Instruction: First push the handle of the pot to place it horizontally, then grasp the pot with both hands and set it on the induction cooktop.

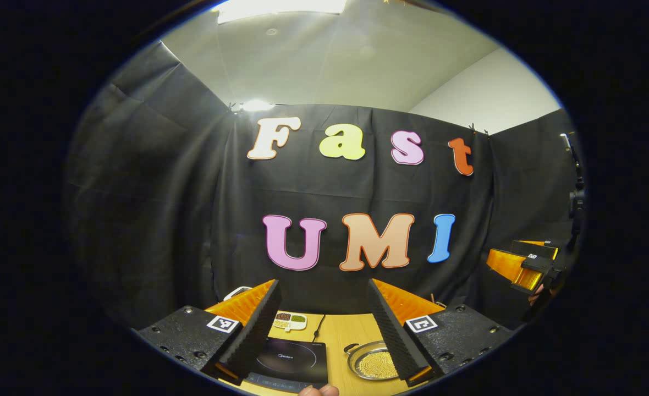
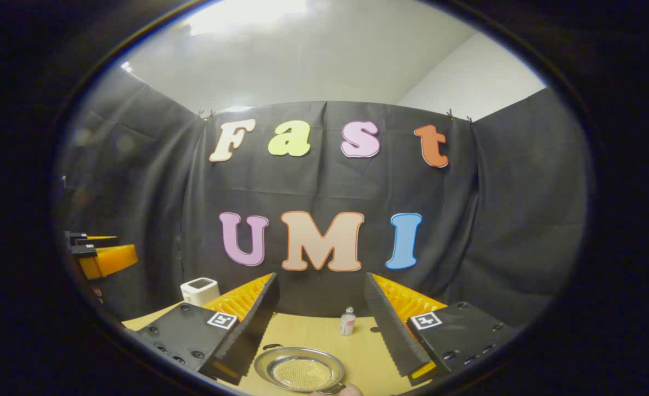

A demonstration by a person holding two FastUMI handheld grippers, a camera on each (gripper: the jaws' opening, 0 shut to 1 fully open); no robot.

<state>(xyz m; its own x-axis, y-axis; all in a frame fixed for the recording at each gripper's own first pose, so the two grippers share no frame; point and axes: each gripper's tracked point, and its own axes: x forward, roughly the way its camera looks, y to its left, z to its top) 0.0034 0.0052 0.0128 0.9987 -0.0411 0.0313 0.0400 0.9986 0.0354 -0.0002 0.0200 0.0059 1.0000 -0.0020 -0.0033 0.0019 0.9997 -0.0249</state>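
Grippers first: we see our left gripper [image 1: 324, 330] and right gripper [image 2: 319, 324] both spread wide with nothing between the fingers, raised above the wooden table [image 1: 352, 330]. Below us the pot [image 2: 300, 369], a shallow metal pan with pale grains inside, sits on the table just beside the black induction cooktop [image 1: 291, 363], not on it. We also make out a small sectioned dish [image 1: 290, 320] behind the cooktop, and a little bottle [image 2: 347, 322] and a white box [image 2: 199, 290] near the wall.

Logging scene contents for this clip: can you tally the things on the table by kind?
Pot with grains: 1
Induction cooktop: 1
Divided snack dish: 1
White box-shaped device: 1
Small bottle: 1
Total: 5
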